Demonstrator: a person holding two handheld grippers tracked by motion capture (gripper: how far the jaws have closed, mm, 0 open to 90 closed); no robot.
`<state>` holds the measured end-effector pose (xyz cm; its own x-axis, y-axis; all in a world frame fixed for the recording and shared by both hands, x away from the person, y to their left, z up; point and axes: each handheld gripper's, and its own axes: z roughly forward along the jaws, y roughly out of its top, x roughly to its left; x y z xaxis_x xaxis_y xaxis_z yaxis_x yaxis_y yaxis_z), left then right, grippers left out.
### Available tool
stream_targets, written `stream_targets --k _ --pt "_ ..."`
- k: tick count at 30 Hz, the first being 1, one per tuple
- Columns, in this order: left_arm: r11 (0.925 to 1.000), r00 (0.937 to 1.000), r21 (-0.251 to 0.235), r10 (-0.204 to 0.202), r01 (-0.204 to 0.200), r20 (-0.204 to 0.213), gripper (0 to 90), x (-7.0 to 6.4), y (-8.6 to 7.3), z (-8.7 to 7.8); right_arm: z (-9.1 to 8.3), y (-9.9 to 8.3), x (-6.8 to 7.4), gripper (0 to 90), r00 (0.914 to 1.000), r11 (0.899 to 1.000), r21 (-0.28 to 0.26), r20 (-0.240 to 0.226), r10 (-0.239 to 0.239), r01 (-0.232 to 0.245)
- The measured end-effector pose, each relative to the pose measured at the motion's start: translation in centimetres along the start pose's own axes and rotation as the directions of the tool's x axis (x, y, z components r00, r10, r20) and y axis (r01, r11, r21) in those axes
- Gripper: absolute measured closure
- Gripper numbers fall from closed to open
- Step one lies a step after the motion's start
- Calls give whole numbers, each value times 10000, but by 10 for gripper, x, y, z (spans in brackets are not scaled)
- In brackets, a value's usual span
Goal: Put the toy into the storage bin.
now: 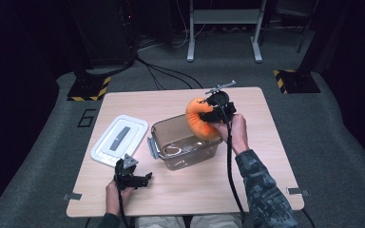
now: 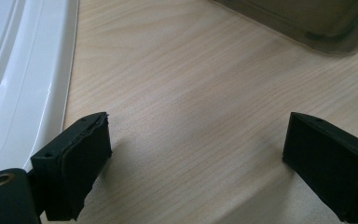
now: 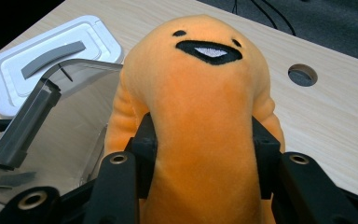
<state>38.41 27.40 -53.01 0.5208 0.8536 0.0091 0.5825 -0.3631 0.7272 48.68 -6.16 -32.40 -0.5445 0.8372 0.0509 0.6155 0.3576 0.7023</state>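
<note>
An orange plush toy (image 1: 199, 119) with a stitched black mouth (image 3: 200, 130) hangs over the right end of a clear smoky plastic bin (image 1: 171, 142). My right gripper (image 1: 215, 115) is shut on the plush, its two jaws squeezing the body from both sides (image 3: 200, 154). The bin's white lid (image 1: 119, 139) with a grey handle lies flat on the table to the bin's left. My left gripper (image 1: 140, 179) rests low near the table's front left, open, with bare wood between its jaws (image 2: 196, 154); the lid's edge (image 2: 23, 93) is beside its left jaw.
The light wooden table (image 1: 266, 156) has free room to the right of the bin and along the front edge. A round cable hole (image 3: 302, 74) is in the tabletop beyond the plush. Grey carpet, cables and stand feet surround the table.
</note>
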Motion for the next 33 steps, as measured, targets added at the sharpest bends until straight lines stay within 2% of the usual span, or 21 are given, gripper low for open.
stream_targets --k 1,13,17,31,33 --pt "10000 10000 5 3 -3 -1 72 0 0 0 1 0 0 563 9999 9999 16 -23 -102 102" --pt "10000 10000 1 3 -3 1 72 0 0 0 13 -4 2 556 10000 9995 311 -44 51 -49" --pt "10000 10000 1 -4 4 0 72 0 0 0 16 -5 5 554 10000 9991 413 -51 -78 80" --pt "10000 10000 10 -6 6 13 72 0 0 0 35 -12 7 543 10000 9970 770 -66 47 -41" --pt "9999 9999 -66 -105 105 -1 72 0 0 0 37 -13 7 541 9999 9970 768 -40 129 -125"
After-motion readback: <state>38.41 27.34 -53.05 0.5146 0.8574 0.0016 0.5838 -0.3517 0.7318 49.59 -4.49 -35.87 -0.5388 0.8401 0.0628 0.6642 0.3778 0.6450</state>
